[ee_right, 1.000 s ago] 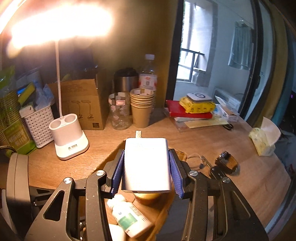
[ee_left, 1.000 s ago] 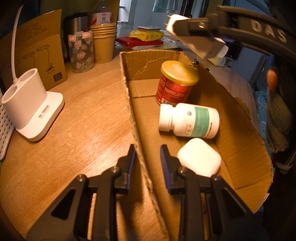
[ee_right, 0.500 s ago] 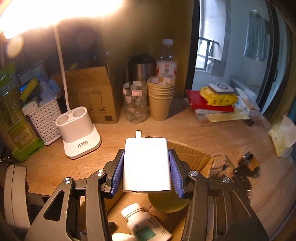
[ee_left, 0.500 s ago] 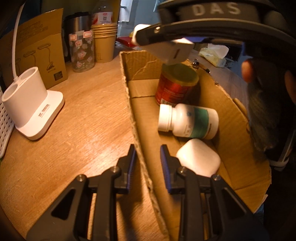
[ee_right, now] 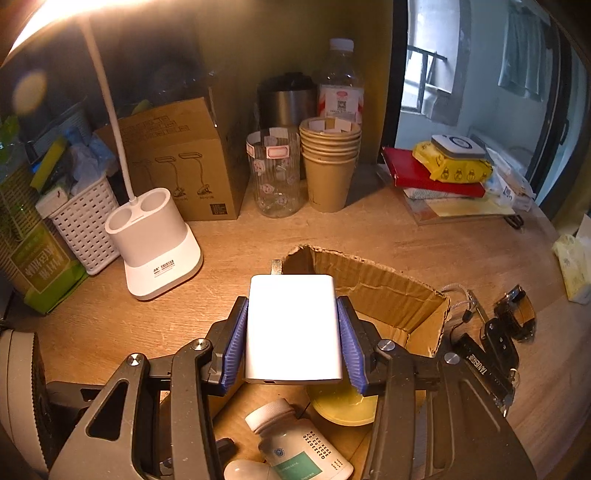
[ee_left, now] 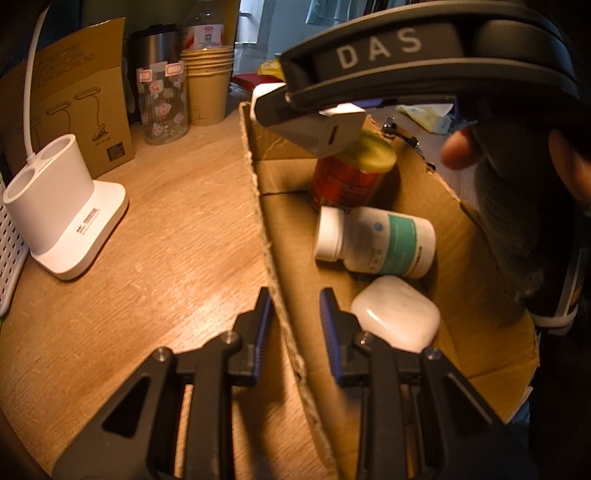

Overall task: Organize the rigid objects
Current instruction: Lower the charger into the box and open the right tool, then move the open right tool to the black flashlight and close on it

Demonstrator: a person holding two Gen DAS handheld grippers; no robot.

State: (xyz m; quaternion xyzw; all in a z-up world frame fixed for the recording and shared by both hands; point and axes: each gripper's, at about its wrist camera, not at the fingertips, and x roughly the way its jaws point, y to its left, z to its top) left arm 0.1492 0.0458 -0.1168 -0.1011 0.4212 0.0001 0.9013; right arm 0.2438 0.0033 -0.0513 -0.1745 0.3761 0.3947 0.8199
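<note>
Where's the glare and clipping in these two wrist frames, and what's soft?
Right wrist view: lamp glare blows out the top-left corner, and the white power bank in the right hand-held gripper is clipped featureless. Left wrist view: warm and dim, no glare; the person's hand at right is dark and blurred, and the cardboard box edges bow from fisheye.

Colour reference, keyed to the brown cardboard box (ee_left: 476, 258):
- White charger (ee_right: 293, 328), above the box.
- Red can (ee_left: 343, 184) with yellow lid, inside the box.
- White pill bottle (ee_left: 373, 245) with green label band, inside.
- White earbud case (ee_left: 397, 314), inside.
- Light wood-grain tabletop (ee_left: 166, 236), beneath the box.
- Clear glass (ee_right: 275, 173) with pink floral print, behind the box.
</note>
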